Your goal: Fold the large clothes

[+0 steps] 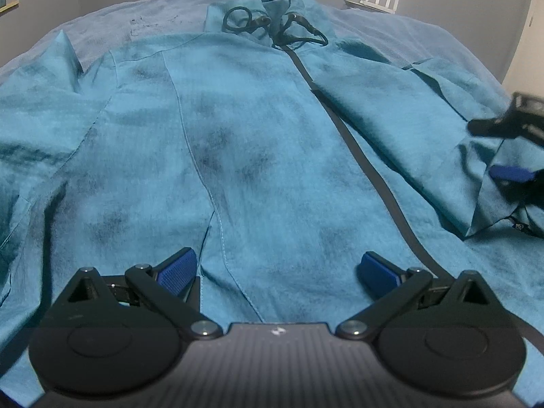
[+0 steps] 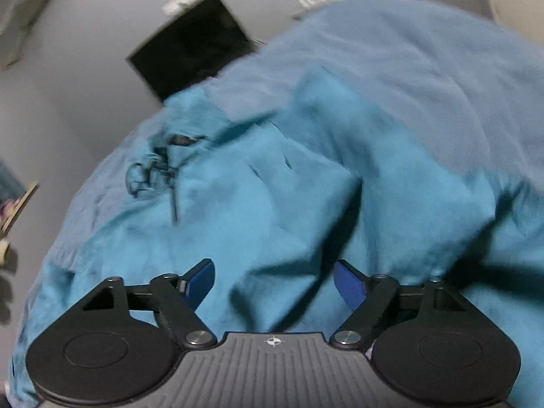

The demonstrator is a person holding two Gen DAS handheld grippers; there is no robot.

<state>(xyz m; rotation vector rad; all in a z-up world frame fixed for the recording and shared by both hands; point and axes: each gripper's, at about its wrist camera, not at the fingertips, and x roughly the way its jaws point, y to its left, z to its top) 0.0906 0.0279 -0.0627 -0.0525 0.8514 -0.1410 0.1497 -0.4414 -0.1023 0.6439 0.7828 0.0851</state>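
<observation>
Spread-fingered left gripper [image 1: 277, 272] hovers over the near hem of a teal zip-front jacket [image 1: 258, 142]; right gripper [image 2: 274, 284], also spread, risks bunching the right sleeve.

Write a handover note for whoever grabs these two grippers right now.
Left gripper: open, hovering over the jacket's hem, holding nothing.
Right gripper: open in its own view; the left view shows it at the lifted sleeve, grip unclear.
Teal jacket: front up on the blue bedsheet, zipper closed, drawcords loose at the collar.
Done: jacket spread out.
Left: fold both sleeves in, then the body.
</observation>
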